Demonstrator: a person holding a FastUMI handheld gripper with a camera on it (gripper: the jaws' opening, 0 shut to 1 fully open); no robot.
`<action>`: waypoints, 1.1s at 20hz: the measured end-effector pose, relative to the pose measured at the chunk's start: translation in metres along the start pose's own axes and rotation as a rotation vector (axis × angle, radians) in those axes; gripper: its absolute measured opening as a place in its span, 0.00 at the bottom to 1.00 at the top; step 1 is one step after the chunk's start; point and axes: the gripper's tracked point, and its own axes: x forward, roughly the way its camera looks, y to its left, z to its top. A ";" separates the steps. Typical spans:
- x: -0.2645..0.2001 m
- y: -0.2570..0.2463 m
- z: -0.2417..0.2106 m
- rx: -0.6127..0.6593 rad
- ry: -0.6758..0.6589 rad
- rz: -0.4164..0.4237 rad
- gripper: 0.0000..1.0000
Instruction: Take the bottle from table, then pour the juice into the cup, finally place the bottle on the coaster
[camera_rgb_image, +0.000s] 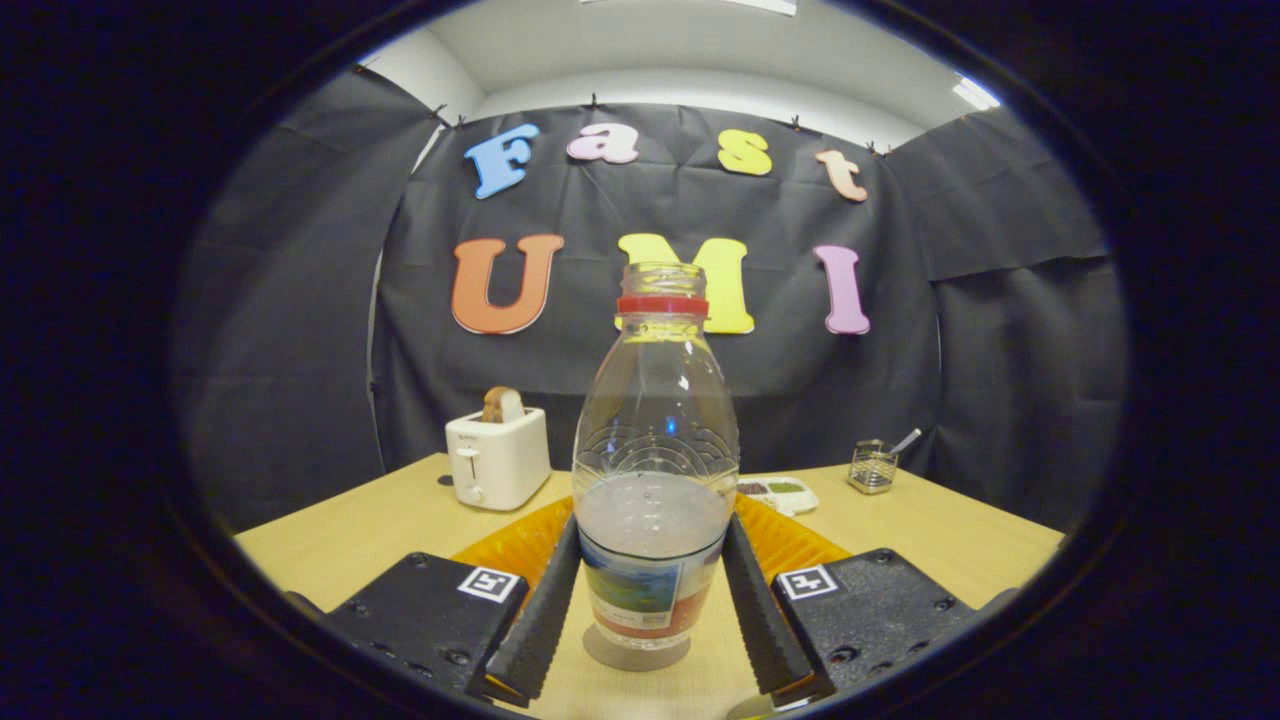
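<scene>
The uncapped bottle, upright on the surface, is flanked by the hand-held gripper; contact cannot be told; juice may be spilled if it is tilted early.

Gripper level, fingers apparently pressing (both sides) on bottle.

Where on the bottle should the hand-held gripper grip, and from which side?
Probably the labelled lower body of the bottle, from the near side, level. It stands upright and uncapped, so a side grip keeps the neck free. The hand-held gripper already flanks the label, its fingers apparently pressing both sides.
</scene>
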 end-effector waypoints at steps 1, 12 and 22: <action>0.008 0.000 -0.010 0.001 0.017 -0.002 0.79; 0.044 0.005 -0.066 0.033 0.090 0.007 0.80; 0.033 0.006 -0.060 0.018 0.083 0.030 1.00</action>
